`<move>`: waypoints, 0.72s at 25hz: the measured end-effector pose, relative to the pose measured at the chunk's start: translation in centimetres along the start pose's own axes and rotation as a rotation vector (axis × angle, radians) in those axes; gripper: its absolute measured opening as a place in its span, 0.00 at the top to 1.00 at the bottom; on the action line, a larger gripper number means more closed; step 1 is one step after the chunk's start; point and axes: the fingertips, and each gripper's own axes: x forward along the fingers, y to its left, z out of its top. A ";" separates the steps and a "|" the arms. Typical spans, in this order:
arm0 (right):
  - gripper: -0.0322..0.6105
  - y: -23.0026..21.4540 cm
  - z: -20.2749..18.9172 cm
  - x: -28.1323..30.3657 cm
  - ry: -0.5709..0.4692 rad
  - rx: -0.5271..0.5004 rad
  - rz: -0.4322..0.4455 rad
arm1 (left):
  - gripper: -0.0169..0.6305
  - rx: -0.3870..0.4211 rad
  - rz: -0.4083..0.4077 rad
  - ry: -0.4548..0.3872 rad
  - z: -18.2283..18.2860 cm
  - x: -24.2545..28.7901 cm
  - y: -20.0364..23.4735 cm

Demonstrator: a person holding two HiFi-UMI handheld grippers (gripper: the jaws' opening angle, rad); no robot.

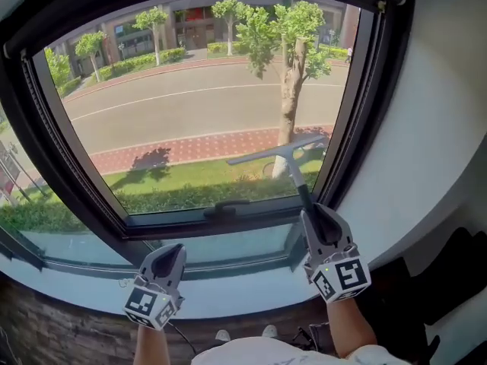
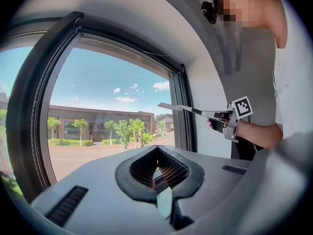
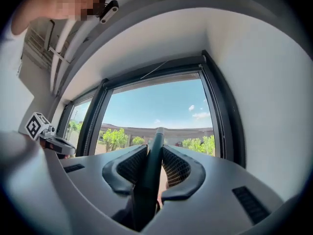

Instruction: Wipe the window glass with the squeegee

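The left gripper (image 1: 170,251) hangs low over the white sill (image 1: 228,291), its jaws closed together with nothing between them. In its own view the pads (image 2: 173,168) meet at the tips. Well to its right, the right gripper (image 1: 315,213) is raised higher, jaws clamped on the dark handle of the squeegee (image 1: 283,157). In the right gripper view the handle (image 3: 150,173) runs up between both pads and out past the tips.

From the clamp the handle rises to a pale blade across the lower right part of the glass (image 1: 190,97). The blade is tilted, its right end higher and near the black frame (image 1: 364,90). I cannot tell whether the blade touches the pane.

A black latch (image 1: 226,204) sits on the bottom rail.

Beyond the glass lie a grass strip (image 1: 190,177), a brick path (image 1: 183,149), a tree (image 1: 291,74), a road (image 1: 198,101) and buildings (image 1: 198,25).
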 end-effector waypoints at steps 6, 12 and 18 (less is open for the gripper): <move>0.79 -5.6 9.0 5.7 -0.174 -0.052 -0.044 | 0.95 -0.005 -0.003 -0.001 0.2 1.3 -3.4; 0.79 -8.7 16.6 10.2 -0.275 -0.094 -0.109 | 0.95 0.006 -0.008 -0.011 0.5 1.2 -3.5; 0.79 -11.1 20.9 12.5 -0.335 -0.081 -0.160 | 0.95 0.019 0.006 -0.020 1.6 0.8 -1.9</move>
